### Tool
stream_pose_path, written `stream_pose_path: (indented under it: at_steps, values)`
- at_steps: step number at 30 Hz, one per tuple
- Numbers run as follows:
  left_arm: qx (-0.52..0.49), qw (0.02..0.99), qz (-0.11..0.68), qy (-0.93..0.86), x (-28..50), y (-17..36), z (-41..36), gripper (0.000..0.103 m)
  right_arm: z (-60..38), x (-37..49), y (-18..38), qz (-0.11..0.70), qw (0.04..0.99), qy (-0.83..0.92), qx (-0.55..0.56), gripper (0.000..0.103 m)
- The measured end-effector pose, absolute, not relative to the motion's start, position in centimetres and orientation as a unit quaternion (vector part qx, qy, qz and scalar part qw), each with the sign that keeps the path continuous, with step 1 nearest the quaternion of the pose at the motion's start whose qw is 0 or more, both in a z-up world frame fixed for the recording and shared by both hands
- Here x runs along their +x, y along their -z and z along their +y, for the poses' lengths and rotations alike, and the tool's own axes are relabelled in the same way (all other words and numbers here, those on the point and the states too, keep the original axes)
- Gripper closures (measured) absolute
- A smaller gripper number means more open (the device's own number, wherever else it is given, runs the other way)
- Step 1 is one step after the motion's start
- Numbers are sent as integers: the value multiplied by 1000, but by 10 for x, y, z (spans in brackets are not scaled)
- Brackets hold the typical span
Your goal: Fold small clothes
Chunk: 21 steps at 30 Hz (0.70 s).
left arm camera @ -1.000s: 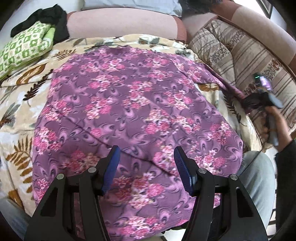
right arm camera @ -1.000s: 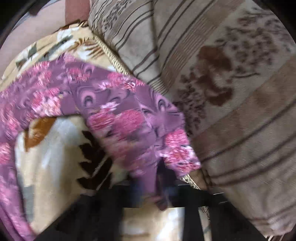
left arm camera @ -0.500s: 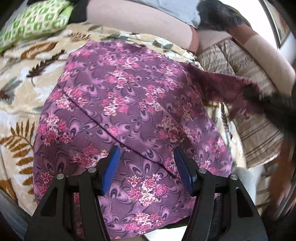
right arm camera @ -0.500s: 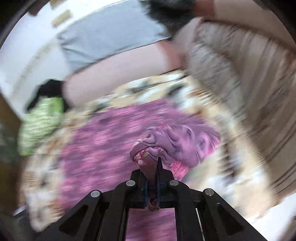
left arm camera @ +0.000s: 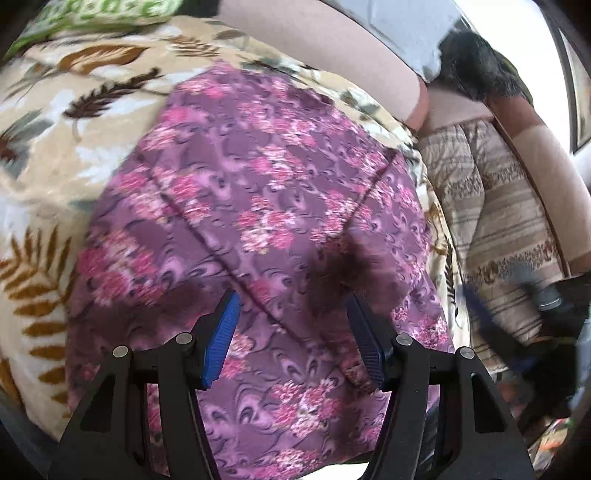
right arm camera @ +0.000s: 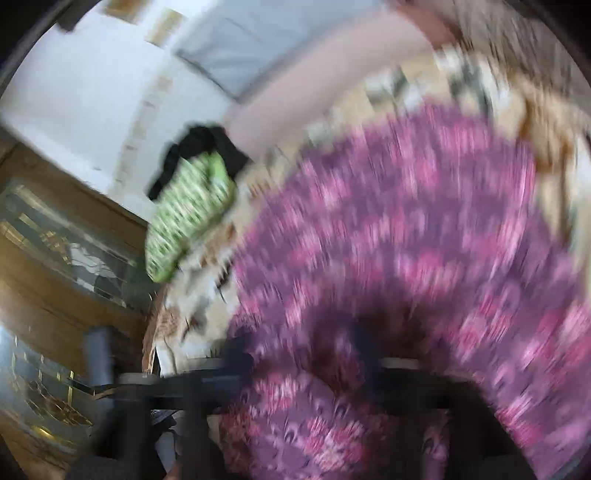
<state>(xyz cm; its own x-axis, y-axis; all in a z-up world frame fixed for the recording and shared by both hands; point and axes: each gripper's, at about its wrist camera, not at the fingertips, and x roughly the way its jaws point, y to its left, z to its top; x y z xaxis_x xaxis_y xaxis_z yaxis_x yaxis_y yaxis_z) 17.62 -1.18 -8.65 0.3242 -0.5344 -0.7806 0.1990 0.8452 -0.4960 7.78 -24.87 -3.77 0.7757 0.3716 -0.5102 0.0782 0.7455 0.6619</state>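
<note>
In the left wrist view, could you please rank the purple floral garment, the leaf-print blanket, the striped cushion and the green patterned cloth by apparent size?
1. purple floral garment, though nearness to the camera enlarges it
2. leaf-print blanket, partly covered by the garment
3. striped cushion
4. green patterned cloth, cut off at the frame edge

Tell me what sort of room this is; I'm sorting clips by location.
Probably a living room at home. A purple floral garment lies on a leaf-print blanket spread over a sofa with a striped cushion, and a glass-fronted wooden cabinet stands beside it.
</note>
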Motion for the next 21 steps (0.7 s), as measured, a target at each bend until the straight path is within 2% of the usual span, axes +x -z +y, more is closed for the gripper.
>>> stream_pose_path:
  at_steps: [3,7,10,12,14,15,16,17,19,21]
  values:
    - [-148,791,537,253,183,85,-31,43,-290,79,11,303,880,-42,364,18]
    - [-119,773,561,272,195,98,-61,41,-345,141,28,414,826,51,380,18]
    - [-102,779,562,258,203,114,-76,42,-387,142,56,365,812,77,449,20]
    - [-116,767,571,268,202,121,-84,45,-404,132,83,352,792,80,493,20]
    - [-102,773,555,289,193,115,-98,68,-421,134,100,352,768,66,530,22]
    - [-87,779,550,289,190,113,-104,75,-429,135,107,354,758,68,544,25]
    - [-78,782,548,287,188,112,-107,92,-432,134,110,358,753,77,547,28]
    - [-77,781,549,287,186,110,-107,96,-433,135,115,365,745,83,552,30]
    - [-95,779,550,287,184,104,-98,97,-430,140,121,378,740,78,551,42]
    - [-139,766,549,305,179,90,-81,98,-423,144,122,387,741,75,544,43]
